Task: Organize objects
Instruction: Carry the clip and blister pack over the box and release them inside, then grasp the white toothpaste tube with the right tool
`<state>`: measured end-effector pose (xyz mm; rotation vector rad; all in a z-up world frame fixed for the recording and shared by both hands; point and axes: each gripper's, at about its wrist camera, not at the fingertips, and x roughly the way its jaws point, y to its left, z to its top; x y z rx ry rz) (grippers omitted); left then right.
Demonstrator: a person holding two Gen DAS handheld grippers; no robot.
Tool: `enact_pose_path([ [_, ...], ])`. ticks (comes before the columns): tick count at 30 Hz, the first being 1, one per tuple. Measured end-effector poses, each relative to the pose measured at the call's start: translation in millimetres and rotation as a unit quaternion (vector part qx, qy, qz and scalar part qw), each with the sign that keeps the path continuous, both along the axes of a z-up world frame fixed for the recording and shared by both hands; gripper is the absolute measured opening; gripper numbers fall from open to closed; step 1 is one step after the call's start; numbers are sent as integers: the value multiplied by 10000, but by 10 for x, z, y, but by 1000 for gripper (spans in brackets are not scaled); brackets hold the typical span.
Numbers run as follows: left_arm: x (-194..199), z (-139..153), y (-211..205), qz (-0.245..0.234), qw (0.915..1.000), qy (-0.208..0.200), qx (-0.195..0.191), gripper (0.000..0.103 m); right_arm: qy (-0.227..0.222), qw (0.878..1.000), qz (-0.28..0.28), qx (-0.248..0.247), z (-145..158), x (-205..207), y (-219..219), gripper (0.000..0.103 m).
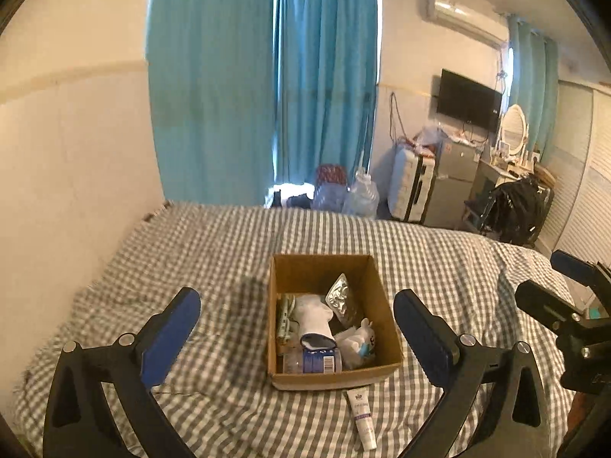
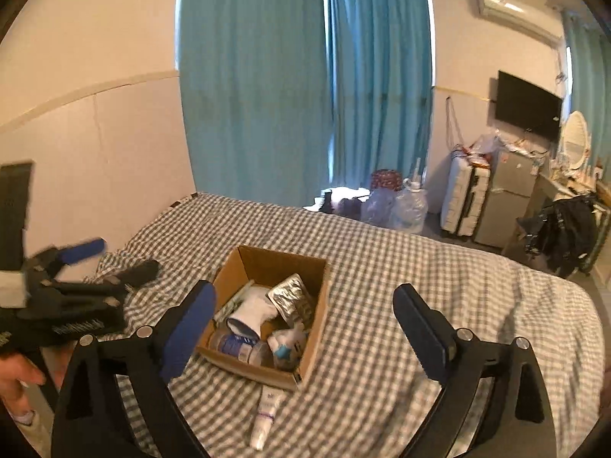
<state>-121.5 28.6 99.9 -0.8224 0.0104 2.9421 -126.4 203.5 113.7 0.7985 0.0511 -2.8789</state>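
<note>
An open cardboard box (image 1: 374,297) sits on the checked bed; it also shows in the right wrist view (image 2: 320,305). Inside lie a white sock (image 1: 315,315), a silver blister pack (image 1: 341,295), a clear bottle with a blue label (image 1: 313,360) and a small white plush toy (image 1: 361,339). A white tube (image 1: 362,418) lies on the bed just in front of the box, also in the right wrist view (image 2: 265,416). My left gripper (image 1: 298,328) is open and empty above the box. My right gripper (image 2: 303,322) is open and empty, to the right of the box.
The bed's grey checked sheet (image 1: 214,252) runs to a wall on the left. Beyond the bed stand teal curtains (image 1: 267,84), water jugs (image 1: 361,194), a suitcase (image 1: 410,187), a small fridge (image 1: 454,183) and a black bag (image 1: 515,206).
</note>
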Motion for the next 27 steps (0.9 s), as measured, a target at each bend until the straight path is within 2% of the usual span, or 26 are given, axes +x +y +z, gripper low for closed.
enact_pose_path([
  [2,202,60,-26,-20,9998,174,-69,103,54,9999,-78,82,98,211,32,103],
  [4,393,64,-61,-68,9993,351,-124,103,178,9997,-106,103,179,419,13,103],
  [7,562,-59,-115,36,9990,390,-201,103,281,9994,-147,165,205,642,-15,103],
  [10,582,-291,-214,195,9990,389,-108,103,302,9993,-171,150,83,700,-62,103],
  [14,482,-574,-318,435,9983,367,-124,103,207,9993,-224,194,-267,556,-188,103],
  [19,258,-1040,-326,430,9981,235,-369,103,-31,9998,-69,159,-739,235,-314,103],
  [22,80,-1482,-354,377,9986,-140,-349,103,-194,9991,-112,347,-1109,64,-399,103],
  [27,-50,-2034,-398,428,9960,-704,-342,103,-510,9973,-161,507,-1791,-111,-430,103],
])
